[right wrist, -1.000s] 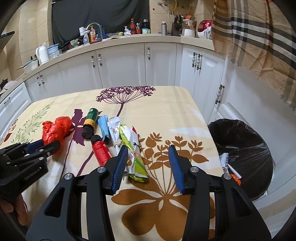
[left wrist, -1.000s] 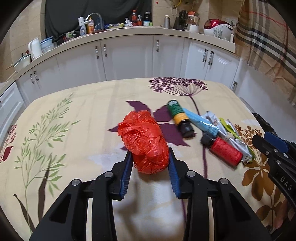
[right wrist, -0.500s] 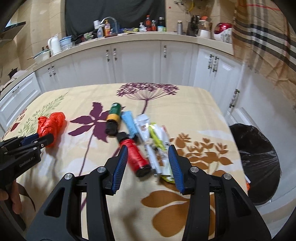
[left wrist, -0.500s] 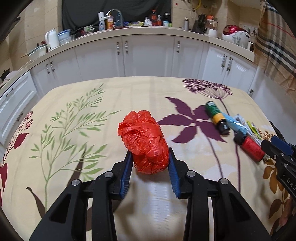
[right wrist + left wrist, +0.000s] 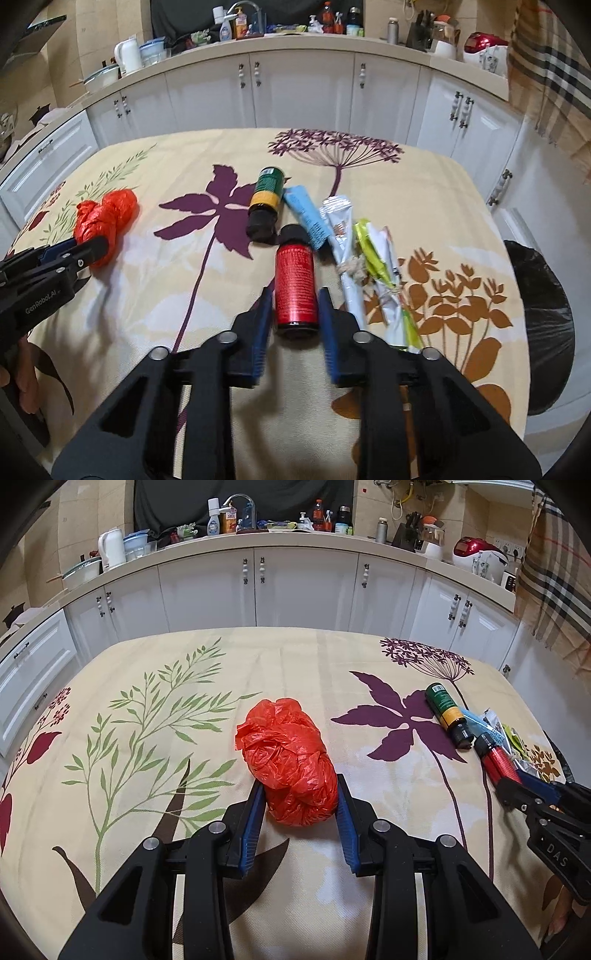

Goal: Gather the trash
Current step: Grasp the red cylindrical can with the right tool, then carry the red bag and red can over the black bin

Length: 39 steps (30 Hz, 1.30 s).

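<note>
A crumpled red plastic bag (image 5: 290,764) lies on the flowered tablecloth; my left gripper (image 5: 299,805) is shut on its near end. It also shows in the right wrist view (image 5: 103,221). My right gripper (image 5: 295,314) has its blue pads on both sides of a red bottle (image 5: 295,284) lying on the cloth, closing on it. Beside it lie a green and yellow bottle (image 5: 266,199), a light blue tube (image 5: 306,214) and several wrappers (image 5: 369,258).
A bin with a black liner (image 5: 543,325) stands off the table's right edge. White kitchen cabinets (image 5: 303,587) with a cluttered counter run behind the table. A plaid cloth (image 5: 546,55) hangs at the upper right.
Both grippers swung left across the table. My right gripper moved from the wrappers to the red bottle and narrowed around it. My left gripper keeps its hold on the red bag.
</note>
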Tool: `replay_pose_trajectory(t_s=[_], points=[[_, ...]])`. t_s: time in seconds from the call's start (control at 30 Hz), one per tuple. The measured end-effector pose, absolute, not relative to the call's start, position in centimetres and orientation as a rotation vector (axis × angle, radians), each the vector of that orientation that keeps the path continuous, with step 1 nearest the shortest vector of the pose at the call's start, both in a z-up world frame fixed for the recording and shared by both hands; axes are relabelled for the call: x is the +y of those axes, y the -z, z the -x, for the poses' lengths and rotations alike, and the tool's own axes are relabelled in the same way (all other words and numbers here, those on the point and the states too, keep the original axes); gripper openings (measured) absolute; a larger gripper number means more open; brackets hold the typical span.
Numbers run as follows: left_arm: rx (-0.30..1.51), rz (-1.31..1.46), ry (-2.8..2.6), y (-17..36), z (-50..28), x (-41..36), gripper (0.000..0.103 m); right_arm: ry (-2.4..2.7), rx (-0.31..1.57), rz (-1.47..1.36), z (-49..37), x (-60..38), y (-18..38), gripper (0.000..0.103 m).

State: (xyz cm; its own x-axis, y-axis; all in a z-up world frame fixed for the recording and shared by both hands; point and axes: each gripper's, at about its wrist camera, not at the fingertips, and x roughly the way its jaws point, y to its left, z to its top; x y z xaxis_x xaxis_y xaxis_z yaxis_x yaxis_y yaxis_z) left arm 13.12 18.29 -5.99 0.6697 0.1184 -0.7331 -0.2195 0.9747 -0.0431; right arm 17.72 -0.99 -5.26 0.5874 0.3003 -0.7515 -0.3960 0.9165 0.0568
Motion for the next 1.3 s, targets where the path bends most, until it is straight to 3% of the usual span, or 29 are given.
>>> replay_pose_trajectory(t_s=[0.6,1.3], points=[[0.776,0.119,-0.124,4.3,-11.9,15.7,0.037,-0.343,0.723,0.103,-14.8,-3.6,2.5,0.023],[0.691,0.004,0.217,1.7,-14.5,-0.5,0.037,-0.007,0.626,-0.022,-13.8,-18.6,0.9,0.023]])
